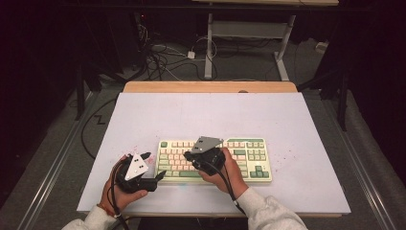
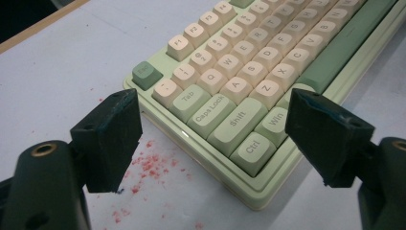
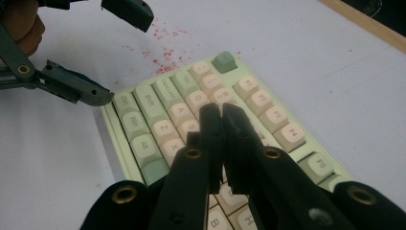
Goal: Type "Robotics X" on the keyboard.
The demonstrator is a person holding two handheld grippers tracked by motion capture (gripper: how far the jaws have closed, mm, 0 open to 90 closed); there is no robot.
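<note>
Presently, keyboard (image 1: 214,160) on the white table top (image 1: 210,115), near its front edge, both my grippers at its left half.

It lay flat, long side parallel to that edge, cream and green keys up, Esc at the far left corner. My right gripper (image 3: 221,115) sat over the letter rows near the left end, jaws pressed together with nothing between them, tips just above the keys around the upper letter rows; contact could not be judged. My left gripper (image 2: 210,129) stood off the near left corner, jaws spread wide and empty, framing Ctrl, Shift and Win. Red specks (image 2: 151,165) dotted the table beside that corner.
</note>
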